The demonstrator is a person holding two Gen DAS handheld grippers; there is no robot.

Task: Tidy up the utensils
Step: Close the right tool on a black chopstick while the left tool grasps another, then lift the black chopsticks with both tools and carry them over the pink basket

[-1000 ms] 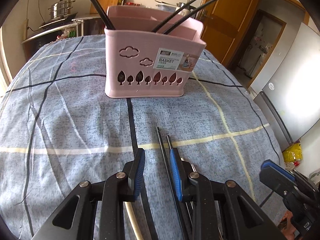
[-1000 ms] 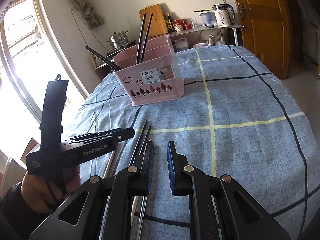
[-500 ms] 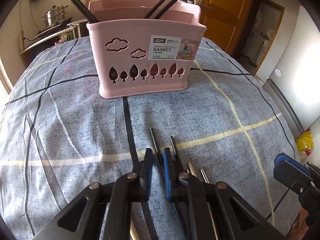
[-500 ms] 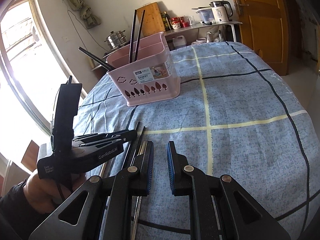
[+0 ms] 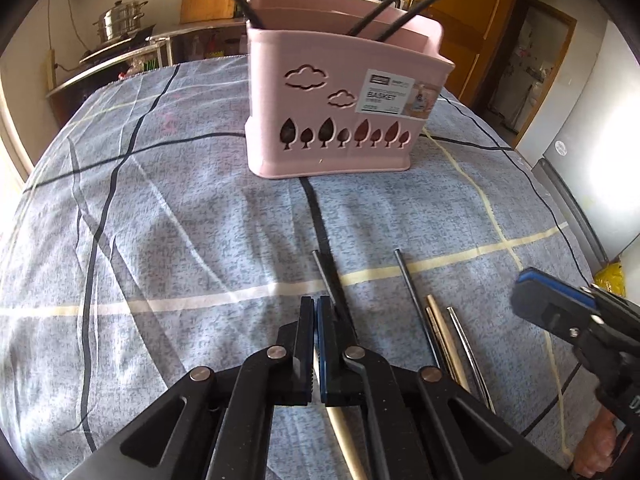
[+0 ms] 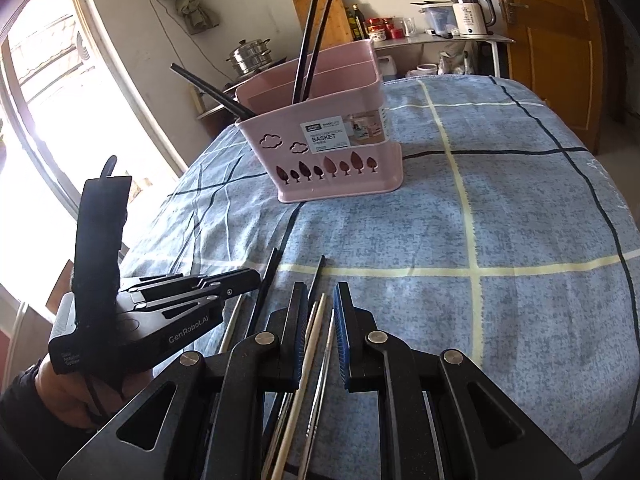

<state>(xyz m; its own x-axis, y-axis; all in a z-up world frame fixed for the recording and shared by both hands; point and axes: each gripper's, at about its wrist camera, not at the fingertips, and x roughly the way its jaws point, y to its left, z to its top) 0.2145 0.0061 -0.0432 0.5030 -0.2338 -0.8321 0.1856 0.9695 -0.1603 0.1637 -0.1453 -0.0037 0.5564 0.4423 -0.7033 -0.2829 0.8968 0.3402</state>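
Observation:
A pink utensil basket (image 5: pixel 332 120) (image 6: pixel 328 160) stands at the far middle of the table with three black chopsticks upright in it. My left gripper (image 5: pixel 316 308) (image 6: pixel 256 276) is shut on the thin end of a black chopstick (image 5: pixel 322 274) (image 6: pixel 267 280) that still lies on the cloth. A second black chopstick (image 5: pixel 408 280), a wooden one (image 5: pixel 440 328) and a metal one (image 5: pixel 464 336) lie to its right. My right gripper (image 6: pixel 322 300) (image 5: pixel 524 292) is open low over the wooden chopstick (image 6: pixel 316 328) and the metal one (image 6: pixel 326 344), which lie between its jaws untouched.
The blue checked tablecloth (image 6: pixel 520 200) covers a round table that drops off on all sides. Another pale stick (image 5: pixel 340 432) lies under my left gripper. A person's hand (image 6: pixel 68 396) holds the left gripper. A shelf with pots and a kettle (image 6: pixel 468 12) stands behind.
The left jaws have closed from a wide gap around the black chopstick. My right gripper has shifted sideways, so the wooden and metal chopsticks now lie between its jaws.

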